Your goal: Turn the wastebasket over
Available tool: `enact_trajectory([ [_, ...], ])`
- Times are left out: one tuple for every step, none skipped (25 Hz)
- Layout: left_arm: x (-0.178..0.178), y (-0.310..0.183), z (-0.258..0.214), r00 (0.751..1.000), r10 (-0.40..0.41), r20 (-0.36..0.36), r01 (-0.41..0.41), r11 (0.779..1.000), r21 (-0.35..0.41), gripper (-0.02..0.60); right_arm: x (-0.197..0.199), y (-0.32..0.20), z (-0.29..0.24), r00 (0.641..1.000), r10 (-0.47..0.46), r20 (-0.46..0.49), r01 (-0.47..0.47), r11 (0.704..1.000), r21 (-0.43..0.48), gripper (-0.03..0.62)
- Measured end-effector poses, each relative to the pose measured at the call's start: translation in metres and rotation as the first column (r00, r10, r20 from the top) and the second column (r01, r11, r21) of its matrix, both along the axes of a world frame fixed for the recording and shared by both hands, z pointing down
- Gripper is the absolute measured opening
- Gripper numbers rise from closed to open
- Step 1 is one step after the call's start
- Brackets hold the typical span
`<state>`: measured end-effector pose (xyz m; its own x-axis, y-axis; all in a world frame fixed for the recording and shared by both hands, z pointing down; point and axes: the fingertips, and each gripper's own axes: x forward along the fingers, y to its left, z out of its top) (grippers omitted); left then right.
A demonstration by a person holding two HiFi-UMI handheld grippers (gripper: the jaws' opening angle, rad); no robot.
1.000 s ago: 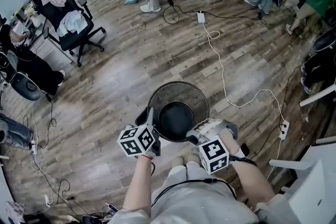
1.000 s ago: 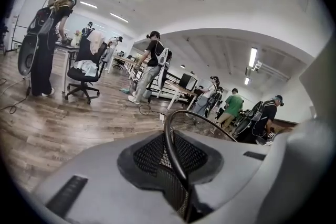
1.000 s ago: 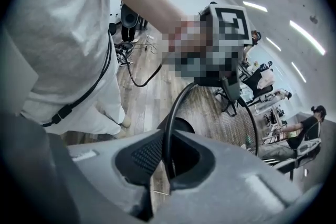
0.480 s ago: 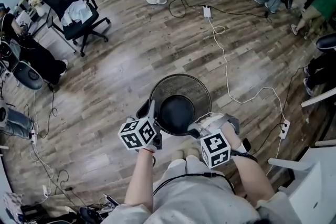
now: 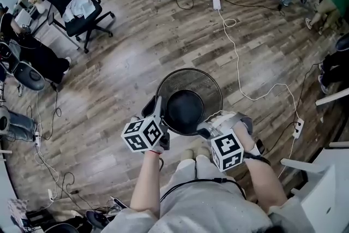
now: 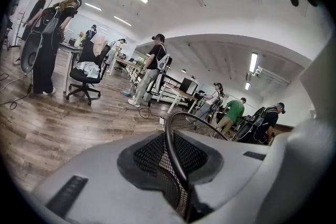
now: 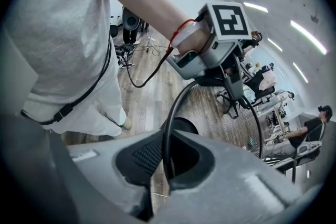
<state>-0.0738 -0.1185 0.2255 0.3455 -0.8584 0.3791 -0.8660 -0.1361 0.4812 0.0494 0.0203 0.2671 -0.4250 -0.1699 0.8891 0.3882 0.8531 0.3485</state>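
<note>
left gripper [image 5: 156,112], right gripper [image 5: 206,128] clamp wastebasket [image 5: 191,82] | white cable [image 5: 235,63] beside, apparently apart

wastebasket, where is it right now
Head view, centre: the wastebasket is just ahead of the person's feet, its rim gripped by the left gripper and right gripper.

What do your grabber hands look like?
The left gripper and right gripper are grey, each carrying a white cube with black square markers. The person wears a pale short-sleeved shirt and a red string on the left wrist.
</note>
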Motion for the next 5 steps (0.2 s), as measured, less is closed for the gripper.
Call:
enact_trajectory([
  [0.0009,-0.0014,-0.0005,1.000,0.000,-0.001,0.000,1.000,0.002,0.055,0.0009,-0.0013,-0.0003,1.000,-0.002,0.000,0.002,1.000,0.002,0.023],
  [0.0019,-0.0031,-0.0009,1.000,0.000,-0.002,0.000,1.000,0.004,0.055,0.0019,-0.0030,-0.0009,1.000,-0.003,0.001,0.003,1.000,0.004,0.023],
  [0.0031,-0.0049,-0.0013,1.000,0.000,-0.003,0.000,1.000,0.005,0.055,0.0030,-0.0048,-0.0015,1.000,-0.004,0.001,0.004,1.000,0.006,0.023],
  [0.0043,-0.0066,-0.0018,1.000,0.001,-0.004,-0.001,1.000,0.007,0.055,0.0042,-0.0066,-0.0021,1.000,-0.005,0.000,0.005,1.000,0.009,0.023],
  [0.0056,-0.0084,-0.0022,1.000,0.001,-0.005,-0.001,1.000,0.008,0.055,0.0055,-0.0084,-0.0027,1.000,-0.005,0.000,0.005,1.000,0.011,0.023],
])
